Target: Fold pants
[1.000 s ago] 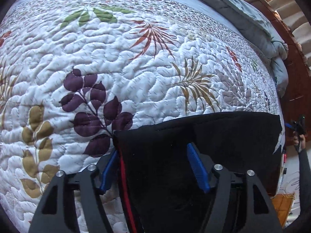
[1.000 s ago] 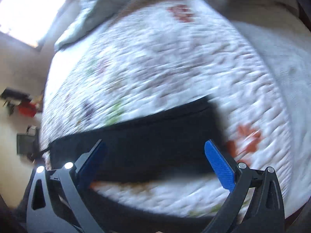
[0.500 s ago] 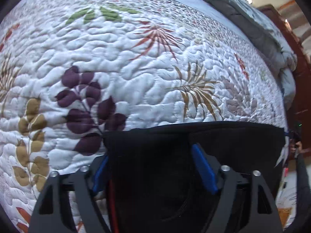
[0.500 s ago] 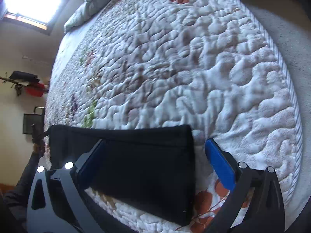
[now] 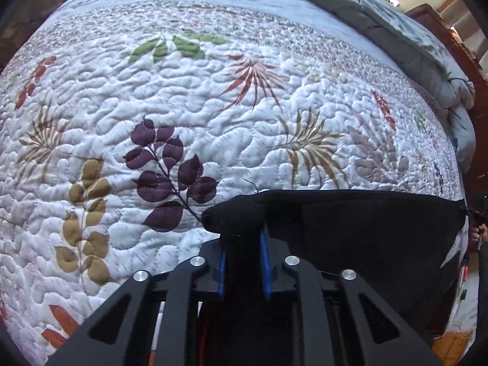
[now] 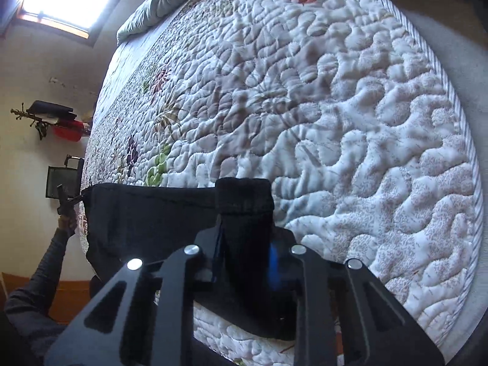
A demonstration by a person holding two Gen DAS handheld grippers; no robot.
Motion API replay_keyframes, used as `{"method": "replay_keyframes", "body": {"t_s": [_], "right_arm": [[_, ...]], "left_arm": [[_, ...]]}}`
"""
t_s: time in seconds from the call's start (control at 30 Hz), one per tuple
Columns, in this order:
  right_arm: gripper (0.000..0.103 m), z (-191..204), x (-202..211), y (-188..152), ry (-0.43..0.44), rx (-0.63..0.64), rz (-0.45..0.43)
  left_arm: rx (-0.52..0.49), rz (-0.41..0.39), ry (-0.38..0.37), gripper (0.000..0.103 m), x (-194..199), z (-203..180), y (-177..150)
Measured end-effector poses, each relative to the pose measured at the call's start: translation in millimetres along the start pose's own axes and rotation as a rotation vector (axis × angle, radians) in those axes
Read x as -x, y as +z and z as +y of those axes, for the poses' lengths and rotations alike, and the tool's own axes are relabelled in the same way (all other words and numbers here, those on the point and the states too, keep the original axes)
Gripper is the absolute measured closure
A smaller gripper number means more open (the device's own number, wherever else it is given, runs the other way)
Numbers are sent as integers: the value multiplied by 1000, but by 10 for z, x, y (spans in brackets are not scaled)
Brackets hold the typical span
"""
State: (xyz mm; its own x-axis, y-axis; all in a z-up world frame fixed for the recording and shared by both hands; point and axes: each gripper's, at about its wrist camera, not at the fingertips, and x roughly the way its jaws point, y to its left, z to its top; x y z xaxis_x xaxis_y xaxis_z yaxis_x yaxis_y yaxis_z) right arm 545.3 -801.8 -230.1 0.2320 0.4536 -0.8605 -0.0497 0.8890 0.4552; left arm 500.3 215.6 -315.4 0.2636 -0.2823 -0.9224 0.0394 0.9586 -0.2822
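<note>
Black pants (image 5: 366, 228) lie flat at the lower frame on a quilted leaf-print bedspread (image 5: 213, 116). Left gripper (image 5: 242, 244) is clamped on one bunched corner, and right gripper (image 6: 244, 231) is closing on the other, cloth pinched between its pads

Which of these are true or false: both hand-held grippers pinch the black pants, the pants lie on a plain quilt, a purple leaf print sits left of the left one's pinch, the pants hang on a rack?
1. Both grip the pants: true; the left hand-held gripper and right hand-held gripper each pinch a bunched fold.
2. Plain quilt: false; it has leaf prints.
3. Purple leaf print left of the left pinch: true.
4. On a rack: false; they lie on the quilt.
</note>
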Motion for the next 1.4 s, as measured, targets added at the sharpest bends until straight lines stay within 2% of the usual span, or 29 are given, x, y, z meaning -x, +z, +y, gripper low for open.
{"method": "replay_keyframes", "body": {"t_s": [0.13, 0.3, 0.4, 0.5, 0.67, 0.8, 0.9, 1.03, 1.13, 1.23, 1.4], "right_arm": [[86, 186, 96, -40, -54, 36, -29], [88, 304, 450, -188, -126, 68, -109], [97, 290, 677, -299, -190, 67, -178], [97, 293, 741, -457, -186, 64, -215], [98, 417, 729, -610, -156, 76, -222], [98, 525, 943, -666, -173, 91, -266], [98, 580, 1128, -808, -176, 106, -327], [98, 471, 1170, -1263, -221, 98, -406], [98, 388, 1049, -1739, -297, 92, -466], [98, 327, 887, -2212, -333, 55, -507], [98, 307, 834, -2784, -339, -49, -592]], "left_arm": [[-23, -65, -6, 91, 287, -96, -74], [-62, -159, -23, 91, 737, -313, -196], [-83, -221, -32, 91, 1009, -417, -325], [-105, -270, -43, 91, 1205, -528, -498], [-136, -273, -35, 91, 1301, -640, -646], [-148, -293, -19, 91, 1416, -708, -630], [-188, -331, -18, 91, 1593, -832, -737], [-250, -424, -26, 91, 1864, -944, -1180], [-338, -456, 45, 90, 1860, -999, -1718], [-295, -421, 43, 88, 1761, -845, -2103], [-160, -432, -6, 86, 1758, -547, -2543]]}}
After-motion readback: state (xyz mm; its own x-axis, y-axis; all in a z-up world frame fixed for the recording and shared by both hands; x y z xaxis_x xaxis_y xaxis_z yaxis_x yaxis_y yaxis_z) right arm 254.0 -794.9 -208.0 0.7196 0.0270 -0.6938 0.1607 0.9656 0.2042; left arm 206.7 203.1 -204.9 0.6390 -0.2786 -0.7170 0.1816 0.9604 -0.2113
